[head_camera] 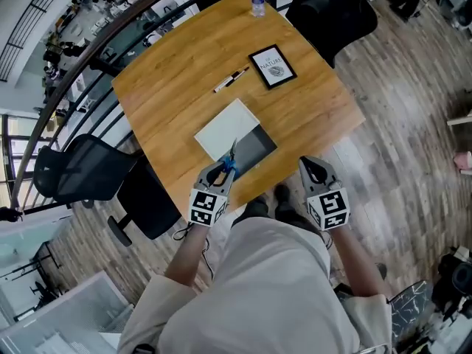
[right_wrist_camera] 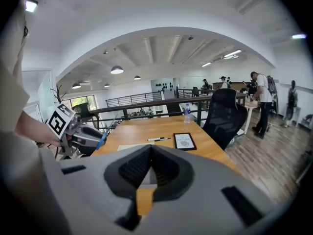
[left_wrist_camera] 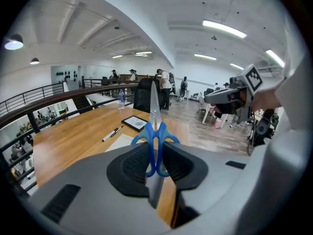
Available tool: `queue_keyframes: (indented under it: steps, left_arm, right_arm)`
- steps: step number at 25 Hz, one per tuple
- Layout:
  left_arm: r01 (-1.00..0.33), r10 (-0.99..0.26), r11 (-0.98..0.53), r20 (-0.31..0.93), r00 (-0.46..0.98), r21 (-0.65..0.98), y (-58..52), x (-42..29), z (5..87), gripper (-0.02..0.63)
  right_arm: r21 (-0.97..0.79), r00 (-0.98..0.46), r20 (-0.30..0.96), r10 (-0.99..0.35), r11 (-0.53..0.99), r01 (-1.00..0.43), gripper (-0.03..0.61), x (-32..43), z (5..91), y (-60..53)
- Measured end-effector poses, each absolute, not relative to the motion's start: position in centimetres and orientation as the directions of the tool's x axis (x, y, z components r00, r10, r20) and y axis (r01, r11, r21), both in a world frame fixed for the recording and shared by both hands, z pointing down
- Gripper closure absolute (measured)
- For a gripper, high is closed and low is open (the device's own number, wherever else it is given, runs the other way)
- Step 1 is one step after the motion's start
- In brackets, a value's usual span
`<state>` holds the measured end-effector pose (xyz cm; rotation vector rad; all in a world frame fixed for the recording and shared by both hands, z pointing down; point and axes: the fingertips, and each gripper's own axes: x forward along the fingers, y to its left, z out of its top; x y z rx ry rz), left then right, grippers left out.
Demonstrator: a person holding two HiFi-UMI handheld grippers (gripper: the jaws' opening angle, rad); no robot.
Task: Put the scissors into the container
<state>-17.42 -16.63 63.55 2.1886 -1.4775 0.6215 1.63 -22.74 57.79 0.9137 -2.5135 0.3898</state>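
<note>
The scissors [head_camera: 231, 159] sit in our left gripper [head_camera: 220, 171]. Its jaws are closed on the blue handles, with a pad pressing from either side and the closed blades pointing straight out ahead. In the head view the blade tip shows over the near left edge of the container [head_camera: 257, 147], a shallow dark grey box on the wooden table [head_camera: 177, 80]. So the scissors are held at the container, not yet lying in it. A white sheet [head_camera: 225, 129] lies touching the container on its left side. Our right gripper [head_camera: 316, 171] hangs to the right of the container, near the table's edge. Its jaws are drawn together at the tips with nothing between them. Beyond the container we see a pen [head_camera: 231, 80] and, to the right of that, a black-framed tablet [head_camera: 272, 66]. A water bottle [head_camera: 257, 0] stands well beyond the container, at the table's far corner. A black office chair [head_camera: 81, 169] stands well to the left of the container, off the table.
</note>
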Motion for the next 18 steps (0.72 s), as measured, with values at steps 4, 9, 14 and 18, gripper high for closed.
queue_keyframes:
  steps: [4,9,14,18]
  left_arm:
    - [-0.91,-0.68,-0.403,0.633,0.37,0.099,-17.6,-16.7,66.8,0.535]
    - [-0.884,-0.617,-0.452,0.673,0.408,0.121,-19.1,-16.0,70.1,0.535]
    - [-0.858,-0.55,-0.496,0.717,0.428,0.131,-20.2,-15.4,73.1,0.535]
    - [-0.844,-0.489,-0.517,0.762,0.424,0.138,-20.5,-15.3,76.6,0.535]
  right_arm:
    - [-0.118,-0.657,0.505,-0.559,0.71,-0.695,0.575,1.8,58.4,-22.7]
    - [-0.123,-0.629,0.529,-0.569,0.682,-0.721,0.575,1.7,59.9,-22.8]
    - [-0.138,-0.598,0.555,-0.578,0.645,-0.752,0.575,1.8,61.0,-22.6]
    - [-0.149,-0.575,0.566,-0.59,0.613,-0.776,0.575,1.7,61.8,-22.6]
